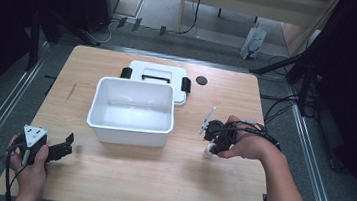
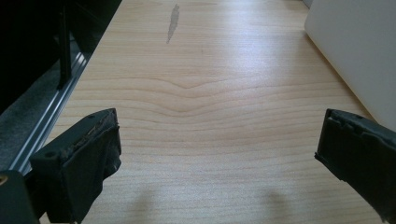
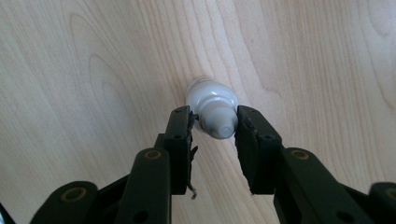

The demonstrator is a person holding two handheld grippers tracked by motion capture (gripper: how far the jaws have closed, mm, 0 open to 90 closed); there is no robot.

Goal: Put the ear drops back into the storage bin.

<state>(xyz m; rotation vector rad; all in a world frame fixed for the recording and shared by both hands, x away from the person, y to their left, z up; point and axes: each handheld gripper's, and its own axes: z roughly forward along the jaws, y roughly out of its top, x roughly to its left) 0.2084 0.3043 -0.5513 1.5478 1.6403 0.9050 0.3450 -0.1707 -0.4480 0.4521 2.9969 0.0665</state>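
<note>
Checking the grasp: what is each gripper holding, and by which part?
Right gripper: fingers shut on the small white bottle, at its ribbed cap. Left gripper: open, nothing held.

One bottle (image 3: 212, 109), one bin (image 1: 131, 110), one lid (image 1: 159, 76), maybe one cap (image 1: 200, 80).

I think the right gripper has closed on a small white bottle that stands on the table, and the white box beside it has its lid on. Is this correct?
Not quite. The white box is open: in the high view its lid lies on the table behind it. The rest holds: the right gripper has closed on the small white bottle.

A lab: railed wooden table (image 1: 108, 173), dark camera stands (image 1: 35, 35).
</note>
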